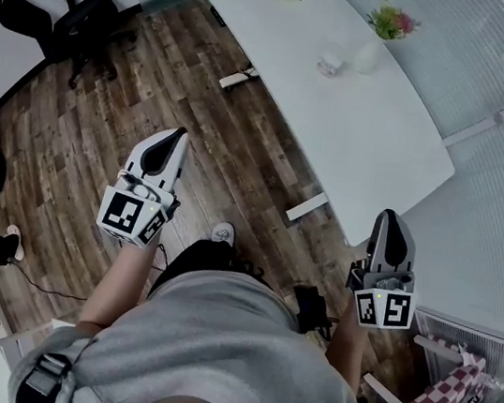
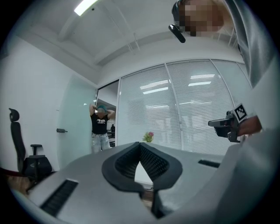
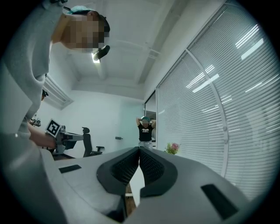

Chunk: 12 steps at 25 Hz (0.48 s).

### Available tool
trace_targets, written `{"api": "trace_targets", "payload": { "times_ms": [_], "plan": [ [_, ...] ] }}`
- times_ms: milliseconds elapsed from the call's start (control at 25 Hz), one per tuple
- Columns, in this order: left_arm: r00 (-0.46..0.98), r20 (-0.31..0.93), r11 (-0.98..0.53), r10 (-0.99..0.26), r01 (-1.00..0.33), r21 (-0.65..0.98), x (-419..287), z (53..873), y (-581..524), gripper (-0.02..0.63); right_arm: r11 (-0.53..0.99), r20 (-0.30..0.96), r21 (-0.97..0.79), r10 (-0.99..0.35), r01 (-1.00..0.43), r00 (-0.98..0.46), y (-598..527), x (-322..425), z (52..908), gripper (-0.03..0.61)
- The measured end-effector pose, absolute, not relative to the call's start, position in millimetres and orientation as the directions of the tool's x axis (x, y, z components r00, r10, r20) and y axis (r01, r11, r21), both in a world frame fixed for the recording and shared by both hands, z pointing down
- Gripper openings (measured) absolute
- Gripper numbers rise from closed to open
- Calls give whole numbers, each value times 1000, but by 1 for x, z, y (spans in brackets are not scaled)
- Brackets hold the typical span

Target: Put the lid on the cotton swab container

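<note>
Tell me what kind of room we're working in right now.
Most likely an office or meeting room: a long white table with a small flower vase, a black swivel chair on the wood floor, and walls lined with slatted blinds.

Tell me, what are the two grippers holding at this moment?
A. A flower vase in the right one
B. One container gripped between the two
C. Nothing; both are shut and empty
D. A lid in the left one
C: in their own views the left gripper and the right gripper each show jaws closed together with nothing between them, and the white table lies ahead of both.
</note>
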<state>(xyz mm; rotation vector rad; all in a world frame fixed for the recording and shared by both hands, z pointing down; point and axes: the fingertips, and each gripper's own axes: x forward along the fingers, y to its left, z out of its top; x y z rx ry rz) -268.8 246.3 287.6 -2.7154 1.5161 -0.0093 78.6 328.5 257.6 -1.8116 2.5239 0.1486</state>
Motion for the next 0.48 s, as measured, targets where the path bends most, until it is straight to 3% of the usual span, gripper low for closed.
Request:
{"api": "trace_targets", "payload": {
  "times_ms": [480],
  "plan": [
    [573, -14, -572, -819, -819, -43, -274, 290, 172, 6, 280, -92, 52, -954, -958, -284, 269, 65, 261, 26]
  ]
}}
